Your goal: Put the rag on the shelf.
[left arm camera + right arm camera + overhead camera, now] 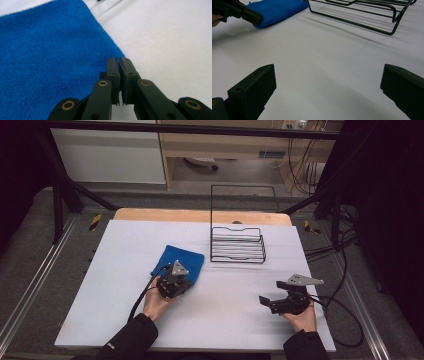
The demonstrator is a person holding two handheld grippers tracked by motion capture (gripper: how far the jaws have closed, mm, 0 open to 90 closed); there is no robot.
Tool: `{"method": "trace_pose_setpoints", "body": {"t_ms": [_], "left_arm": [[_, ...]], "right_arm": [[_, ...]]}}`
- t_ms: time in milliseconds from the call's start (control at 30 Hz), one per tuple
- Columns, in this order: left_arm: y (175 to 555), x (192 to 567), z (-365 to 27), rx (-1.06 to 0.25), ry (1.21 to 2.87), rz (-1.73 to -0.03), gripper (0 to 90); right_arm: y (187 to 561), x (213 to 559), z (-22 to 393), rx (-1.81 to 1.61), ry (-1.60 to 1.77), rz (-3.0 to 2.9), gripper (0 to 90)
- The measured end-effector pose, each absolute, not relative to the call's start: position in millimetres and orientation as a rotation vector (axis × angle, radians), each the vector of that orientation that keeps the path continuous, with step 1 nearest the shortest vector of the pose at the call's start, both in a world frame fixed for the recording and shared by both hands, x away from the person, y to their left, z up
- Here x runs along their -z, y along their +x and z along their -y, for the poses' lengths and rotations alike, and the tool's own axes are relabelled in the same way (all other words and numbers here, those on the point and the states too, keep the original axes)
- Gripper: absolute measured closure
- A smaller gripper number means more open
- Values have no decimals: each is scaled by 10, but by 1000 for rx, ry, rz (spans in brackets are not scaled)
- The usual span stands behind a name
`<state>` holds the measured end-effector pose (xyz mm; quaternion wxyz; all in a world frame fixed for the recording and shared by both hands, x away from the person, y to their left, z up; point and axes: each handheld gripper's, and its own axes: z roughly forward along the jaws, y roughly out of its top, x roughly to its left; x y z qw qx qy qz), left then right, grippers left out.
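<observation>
A blue cloth (181, 255) lies flat on the white table top (225, 320), left of centre. My left gripper (185, 283) rests at the cloth's near right corner. In the left gripper view its jaws (119, 60) stand pressed together right at that corner of the cloth (50, 50), pinching its edge. My right gripper (271, 292) hovers low at the right, jaws wide apart with nothing but bare table between them (328, 75). From there the cloth (277, 10) and the left gripper (249, 15) show at the far upper left.
A black wire rack (238, 245) stands behind the middle of the table, to the right of the cloth; its near rail (362, 21) crosses the top of the right gripper view. A wooden board edge (200, 215) runs along the back. Cables trail off at the right.
</observation>
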<state>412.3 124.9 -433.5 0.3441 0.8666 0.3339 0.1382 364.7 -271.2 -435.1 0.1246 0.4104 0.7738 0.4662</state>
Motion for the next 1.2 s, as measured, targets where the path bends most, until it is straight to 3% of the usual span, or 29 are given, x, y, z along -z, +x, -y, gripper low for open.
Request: {"method": "trace_pose_setpoints", "body": {"t_ms": [567,1200], "left_arm": [[3725,4168,-1331,-231,2266,-818,861],[3377,4211,-984,-117,2246,-766,858]], "right_arm": [[3642,4356,2699,-1362,1200,-2262,12],[3642,4356,2688,-1359,1196,-2266,13]]}}
